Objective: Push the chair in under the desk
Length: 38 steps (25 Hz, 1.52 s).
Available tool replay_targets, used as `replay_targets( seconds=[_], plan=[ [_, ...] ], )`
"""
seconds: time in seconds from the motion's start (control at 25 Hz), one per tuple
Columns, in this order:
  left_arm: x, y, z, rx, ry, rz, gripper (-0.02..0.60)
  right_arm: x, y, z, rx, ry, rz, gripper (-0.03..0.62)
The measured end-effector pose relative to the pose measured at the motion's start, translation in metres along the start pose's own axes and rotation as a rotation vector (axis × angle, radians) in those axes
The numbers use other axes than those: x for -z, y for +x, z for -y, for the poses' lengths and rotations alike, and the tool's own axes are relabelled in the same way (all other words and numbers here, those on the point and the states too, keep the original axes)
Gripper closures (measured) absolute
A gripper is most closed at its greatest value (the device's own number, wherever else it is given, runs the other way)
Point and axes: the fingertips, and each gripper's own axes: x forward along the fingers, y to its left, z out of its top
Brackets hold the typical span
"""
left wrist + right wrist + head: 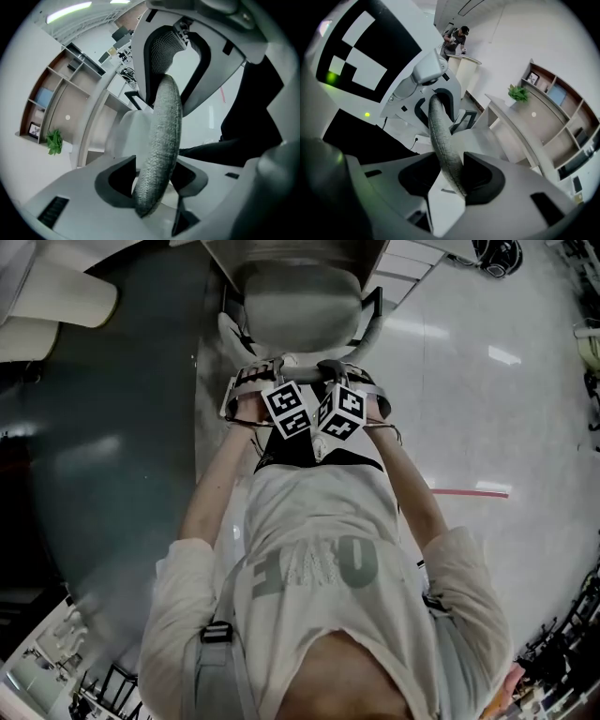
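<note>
The office chair's grey seat (pixel 298 306) lies straight ahead of me, beside the dark grey desk (pixel 103 446) at the left. Both grippers sit side by side on the top edge of the chair's fabric backrest (pixel 161 140). The left gripper (pixel 258 379) has that padded edge between its dark pads, and the fabric fills the gap (pixel 154 180). The right gripper (pixel 354 379) straddles the same backrest edge (pixel 440 136), with its pads against both sides (pixel 452 176). The left gripper's marker cube (pixel 351 51) shows close by in the right gripper view.
A pale floor with a red tape line (pixel 469 490) spreads to the right. A white rounded piece of furniture (pixel 56 296) sits at the top left. Wall shelves with a green plant (pixel 518 92) stand beyond the curved desk. A person (pixel 454 37) stands at a far counter.
</note>
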Motion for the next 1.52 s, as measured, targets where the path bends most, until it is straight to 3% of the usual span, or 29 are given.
replay_targets(
  seconds=[0.44, 0.76, 1.52],
  plan=[
    [-0.004, 0.042, -0.075, 0.029, 0.021, 0.014, 0.367, -0.017, 0.043, 0.069, -0.01, 0.029, -0.033, 0.437],
    [-0.001, 0.065, -0.106, 0.066, 0.03, 0.027, 0.367, -0.026, 0.068, 0.098, -0.025, 0.038, -0.061, 0.437],
    [-0.007, 0.103, -0.173, 0.059, 0.061, 0.046, 0.367, -0.039, 0.108, 0.162, -0.004, 0.062, -0.086, 0.437]
  ],
)
